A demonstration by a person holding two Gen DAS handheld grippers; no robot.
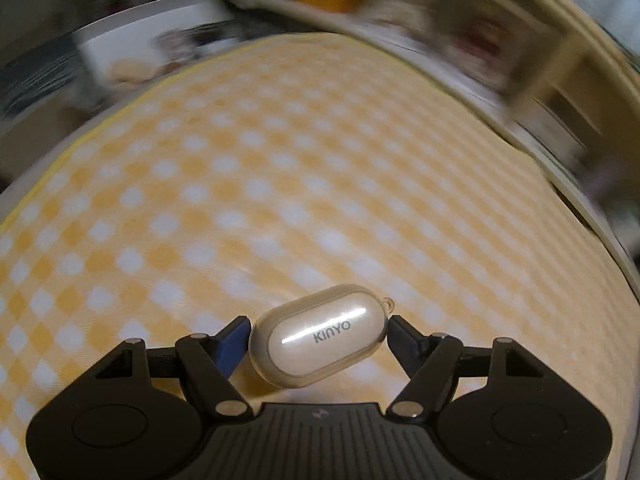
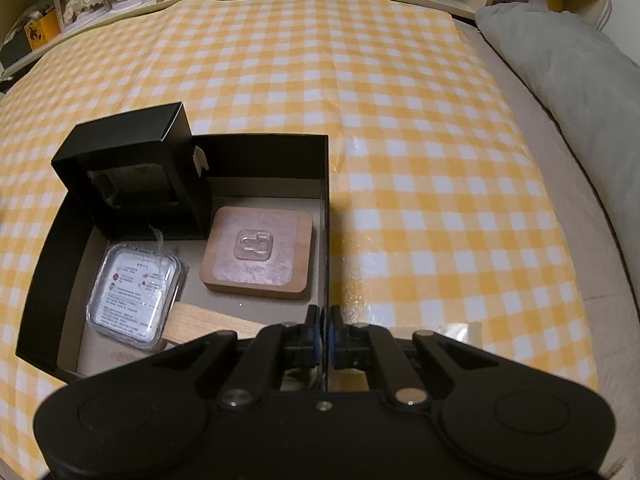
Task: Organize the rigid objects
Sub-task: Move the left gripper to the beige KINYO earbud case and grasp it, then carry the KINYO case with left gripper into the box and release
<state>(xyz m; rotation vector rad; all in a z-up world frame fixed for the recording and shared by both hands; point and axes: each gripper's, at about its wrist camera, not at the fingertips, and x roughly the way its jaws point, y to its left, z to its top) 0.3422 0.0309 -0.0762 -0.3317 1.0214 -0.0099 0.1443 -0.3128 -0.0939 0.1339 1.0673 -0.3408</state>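
Two claws are at work over a yellow-and-white checked cloth [image 2: 400,120] that covers the bench. Largest of the task's things is the open black tray [image 2: 256,156] in the right wrist view; the right claw [image 2: 324,330] is clenched on the tray's right-hand wall, blue pads pinched together with the thin black edge between them. Inside the tray, a smaller black box [image 2: 132,160] stands tilted in the far left corner, a brown square block [image 2: 258,254] with a clear raised cover lies flat against the right side, and a clear-wrapped white packet [image 2: 134,290] lies near the left wall. A strip of pale wood [image 2: 200,320] shows at the tray's near edge, partly cut off by the claw body. A grey cushion [image 2: 560,52] lies off the cloth at the right.

Only the left wrist view shows the smallest thing, a pearly white earbud case [image 1: 320,338] in a clear cover, marked KINYO. The left claw [image 1: 318,336] stands fairly wide and grasps this case by its two ends, lifted clear of the cloth. Neither view shows the other claw, and the tray is out of the left view.

Beyond the cloth, the left view is smeared by blur, so the shelves there cannot be made out. Print on the packet is too small to read.
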